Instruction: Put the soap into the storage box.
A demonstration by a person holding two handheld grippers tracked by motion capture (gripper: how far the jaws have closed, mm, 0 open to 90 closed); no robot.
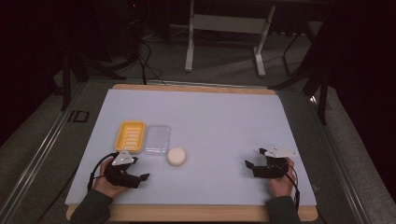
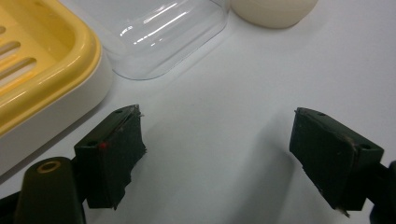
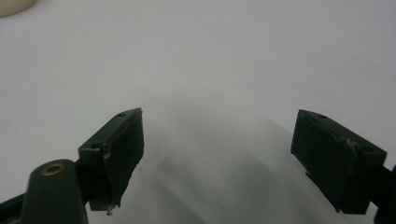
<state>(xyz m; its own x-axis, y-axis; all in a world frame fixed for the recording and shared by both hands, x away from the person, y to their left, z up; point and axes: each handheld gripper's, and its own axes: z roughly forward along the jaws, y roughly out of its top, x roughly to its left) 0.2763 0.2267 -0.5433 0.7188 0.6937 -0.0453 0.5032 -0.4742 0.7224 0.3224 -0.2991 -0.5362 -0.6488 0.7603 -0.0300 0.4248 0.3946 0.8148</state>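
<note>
White tabletop [image 1: 215, 121] bears both hands low, left gripper [image 1: 140, 177] and right gripper [image 1: 250, 164] jaws spread, empty

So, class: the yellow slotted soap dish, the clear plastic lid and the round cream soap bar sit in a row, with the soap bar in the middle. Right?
Not quite. The high view shows the clear plastic lid in the middle, between the yellow slotted soap dish and the round cream soap bar.

High view: fixed above the near edge, facing forward and down over the whole counter [image 1: 210, 121]. Left gripper view: low, close to the surface, looking along its jaws toward the yellow dish [image 2: 37, 60], clear lid [image 2: 159, 32] and pale round soap [image 2: 273, 11], all shared with the high view. Right gripper view: equally low, facing bare counter.
</note>
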